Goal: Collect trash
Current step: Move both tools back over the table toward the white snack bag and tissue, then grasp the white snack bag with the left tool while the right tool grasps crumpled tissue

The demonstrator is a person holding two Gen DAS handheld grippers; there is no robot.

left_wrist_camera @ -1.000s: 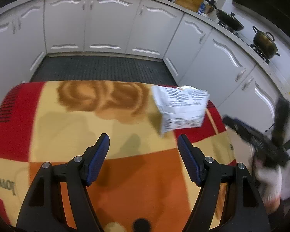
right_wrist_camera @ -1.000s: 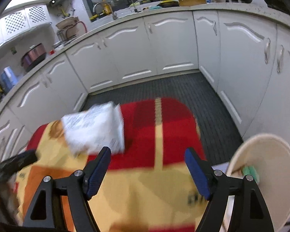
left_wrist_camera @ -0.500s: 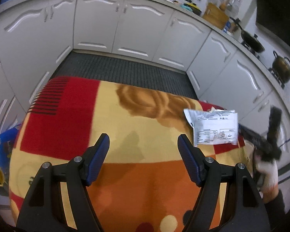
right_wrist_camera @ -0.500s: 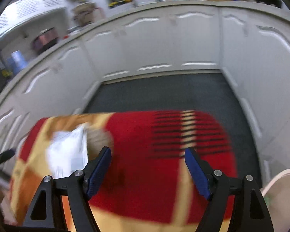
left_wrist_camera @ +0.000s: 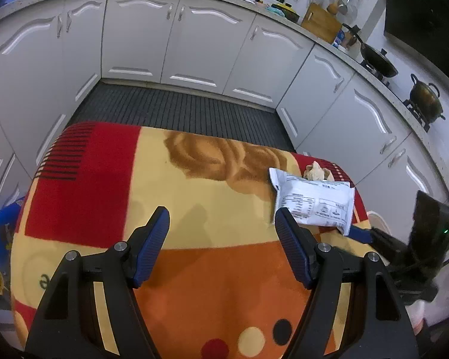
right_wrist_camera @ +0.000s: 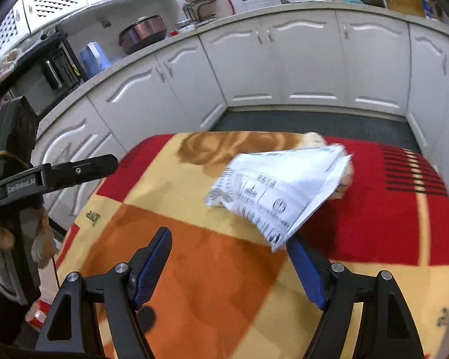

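Observation:
A white printed wrapper (left_wrist_camera: 314, 203) lies on a table covered with a red, orange and yellow cloth (left_wrist_camera: 194, 269); it also shows in the right wrist view (right_wrist_camera: 278, 188). A crumpled beige scrap (left_wrist_camera: 315, 171) lies just behind it, and its edge shows in the right wrist view (right_wrist_camera: 314, 137). My left gripper (left_wrist_camera: 221, 239) is open and empty, left of the wrapper. My right gripper (right_wrist_camera: 229, 263) is open and empty just in front of the wrapper; its right finger (right_wrist_camera: 305, 272) is at the wrapper's near corner. The right gripper also shows at the table's right edge (left_wrist_camera: 404, 254).
White kitchen cabinets (left_wrist_camera: 176, 42) wrap around a dark floor mat (left_wrist_camera: 176, 110) beyond the table. The left gripper's body (right_wrist_camera: 45, 176) and the hand holding it are at the left. A pot (left_wrist_camera: 425, 98) and a pan (left_wrist_camera: 377, 59) sit on the counter.
Both views have shifted. My right gripper has swung towards the wrapper, which now lies right at its right finger. The left view has pulled back, and the beige scrap has come into sight.

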